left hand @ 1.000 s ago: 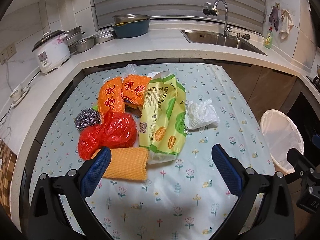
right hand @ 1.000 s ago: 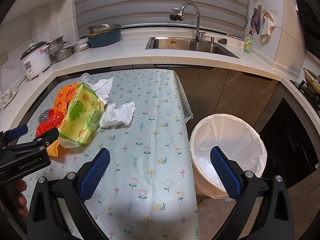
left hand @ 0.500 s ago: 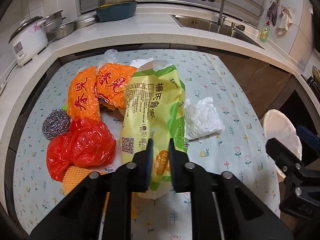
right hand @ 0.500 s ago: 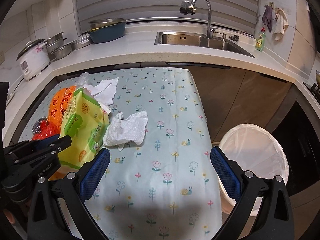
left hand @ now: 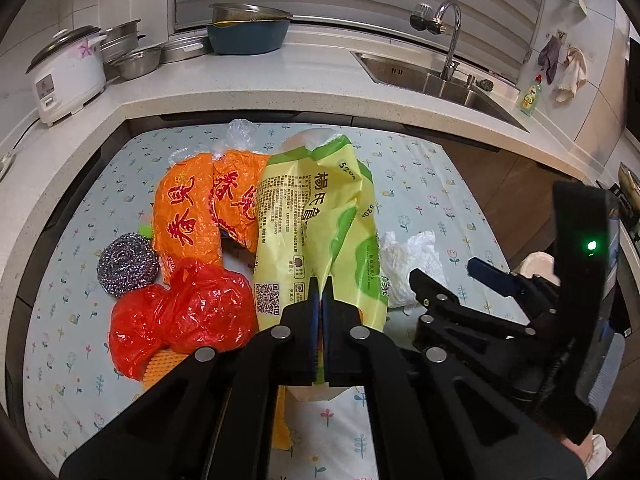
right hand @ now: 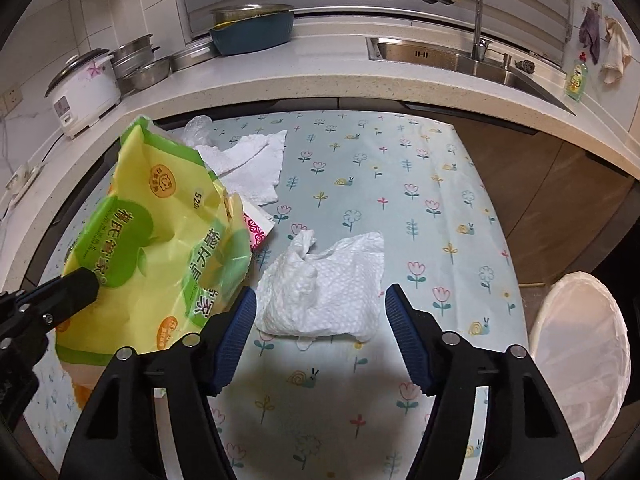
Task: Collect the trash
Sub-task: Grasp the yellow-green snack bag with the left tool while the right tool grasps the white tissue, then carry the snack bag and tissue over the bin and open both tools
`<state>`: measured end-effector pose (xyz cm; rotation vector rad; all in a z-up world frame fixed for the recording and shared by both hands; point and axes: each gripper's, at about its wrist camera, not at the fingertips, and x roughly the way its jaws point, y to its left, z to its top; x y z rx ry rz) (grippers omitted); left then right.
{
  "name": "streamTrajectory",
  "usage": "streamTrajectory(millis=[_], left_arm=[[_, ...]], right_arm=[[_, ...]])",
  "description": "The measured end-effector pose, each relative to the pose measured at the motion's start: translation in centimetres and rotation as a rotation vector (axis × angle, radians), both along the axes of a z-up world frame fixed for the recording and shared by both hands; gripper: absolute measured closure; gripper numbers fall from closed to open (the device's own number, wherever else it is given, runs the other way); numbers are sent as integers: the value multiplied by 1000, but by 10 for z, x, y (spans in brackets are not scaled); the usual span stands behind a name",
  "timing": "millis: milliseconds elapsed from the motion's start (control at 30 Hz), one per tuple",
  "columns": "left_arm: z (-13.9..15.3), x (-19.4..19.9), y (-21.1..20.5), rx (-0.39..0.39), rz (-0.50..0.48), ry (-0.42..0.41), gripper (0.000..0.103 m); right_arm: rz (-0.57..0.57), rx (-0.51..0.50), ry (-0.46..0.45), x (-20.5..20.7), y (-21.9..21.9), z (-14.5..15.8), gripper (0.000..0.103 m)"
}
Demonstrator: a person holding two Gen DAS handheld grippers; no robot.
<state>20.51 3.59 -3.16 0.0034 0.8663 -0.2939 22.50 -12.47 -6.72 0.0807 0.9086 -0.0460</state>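
My left gripper [left hand: 320,292] is shut on the near end of a yellow-green plastic food bag [left hand: 312,220], which is lifted off the table in the right wrist view [right hand: 160,240]. My right gripper [right hand: 320,312] is open, its fingers on either side of a crumpled white paper towel [right hand: 328,284] lying on the floral tablecloth; the towel also shows in the left wrist view [left hand: 412,268]. A white-lined trash bin [right hand: 580,368] stands on the floor to the right of the table.
Left of the bag lie an orange printed bag [left hand: 208,204], a red plastic bag [left hand: 184,320], a steel scourer [left hand: 126,262] and an orange cloth [left hand: 160,368]. More white paper [right hand: 248,160] lies at the table's far side. Counter, rice cooker [left hand: 68,76] and sink [left hand: 432,80] are behind.
My left gripper closed on the yellow-green bag and raised it. My right gripper moved left and forward from beside the bin and now straddles the paper towel.
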Motion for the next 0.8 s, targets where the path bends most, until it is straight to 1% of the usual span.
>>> streamTrajectory(millis=[67, 133, 200, 267, 400, 600, 800], left_arm=[[2, 1, 1, -6, 3, -3, 102], [4, 1, 1, -4, 5, -8, 102], [6, 1, 0, -7, 4, -11, 103], [9, -1, -2, -9, 3, -18, 103], [17, -7, -11, -13, -14, -34, 103], [36, -26, -35, -32, -63, -67, 103], [53, -47, -65, -45, -122, -97, 103]], right_arm=[[13, -8, 21, 6, 4, -8, 55], [25, -2, 43, 7, 5, -15, 82], [30, 11, 49, 5, 5, -17, 99], [30, 19, 27, -2, 2, -11, 99], [7, 6, -22, -18, -9, 10, 100], [-58, 11, -95, -47, -41, 45, 100], [-134, 2, -148, -82, -81, 69, 100]])
